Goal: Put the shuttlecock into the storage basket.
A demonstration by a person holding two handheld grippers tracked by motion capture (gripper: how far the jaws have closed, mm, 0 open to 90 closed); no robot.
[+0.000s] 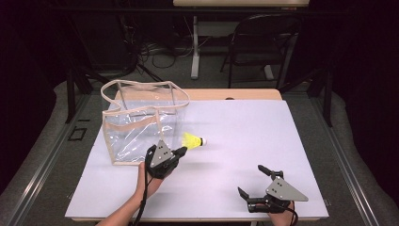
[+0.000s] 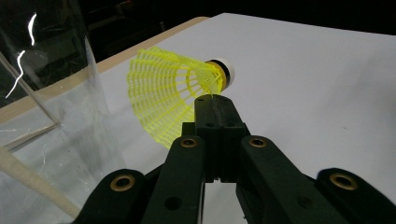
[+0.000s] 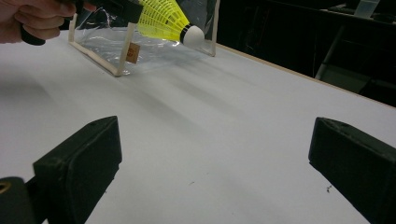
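A yellow plastic shuttlecock [image 1: 194,140] with a white cork tip hangs just above the white tabletop, beside a clear plastic bag [image 1: 141,117] with beige trim. My left gripper [image 1: 182,150] is shut on the edge of its mesh skirt. In the left gripper view the closed jaws pinch the shuttlecock [image 2: 173,93] at the skirt's rim, cork pointing away, with the bag [image 2: 46,116] to the left. My right gripper [image 1: 250,179] rests near the table's front right, jaws wide open with nothing between them. In the right gripper view, the shuttlecock [image 3: 166,21] is lifted in front of the bag [image 3: 116,46], beyond the right gripper [image 3: 215,163].
A white sheet [image 1: 254,132] covers the wooden table. The bag stands upright at the back left with its mouth open upward. A dark chair [image 1: 263,42] and a table leg [image 1: 195,47] stand on the floor beyond the table's far edge.
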